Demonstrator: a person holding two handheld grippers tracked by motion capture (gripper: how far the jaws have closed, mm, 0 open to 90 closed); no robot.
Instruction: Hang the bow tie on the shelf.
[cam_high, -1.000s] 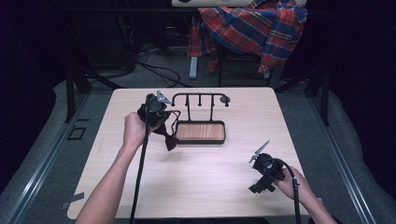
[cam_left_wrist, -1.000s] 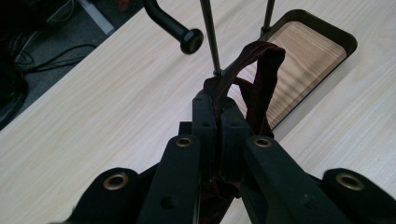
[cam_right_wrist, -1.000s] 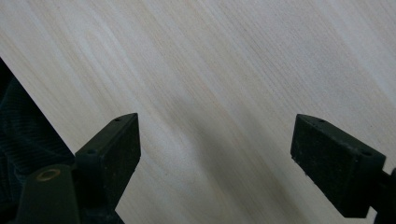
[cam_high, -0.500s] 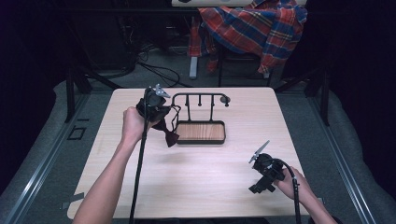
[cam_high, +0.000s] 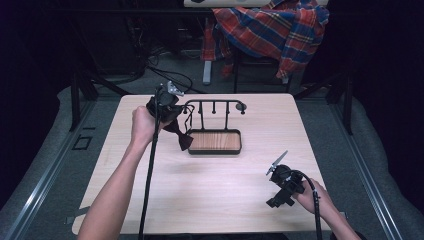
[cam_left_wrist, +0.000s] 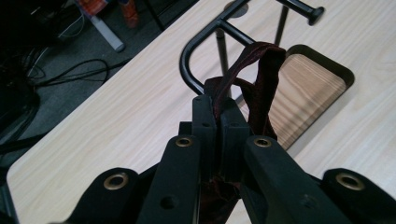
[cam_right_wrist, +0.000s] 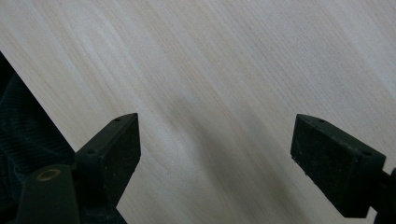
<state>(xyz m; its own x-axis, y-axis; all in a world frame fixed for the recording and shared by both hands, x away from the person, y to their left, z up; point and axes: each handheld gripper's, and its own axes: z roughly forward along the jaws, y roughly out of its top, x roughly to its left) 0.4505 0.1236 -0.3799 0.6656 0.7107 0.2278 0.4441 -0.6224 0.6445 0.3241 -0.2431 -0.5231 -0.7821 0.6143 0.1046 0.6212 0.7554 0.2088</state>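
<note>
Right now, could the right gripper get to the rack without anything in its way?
Probably yes: the right gripper is open, and bare table lies between it and the rack; the dark red band hangs on the far side.

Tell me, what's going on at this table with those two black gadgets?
A person holds a gripper in each hand. The left gripper is shut on a dark red bow tie, holding it up beside the curved end of a black metal rack that stands in a small wooden tray. The right gripper rests open near the table's front right, holding nothing.
</note>
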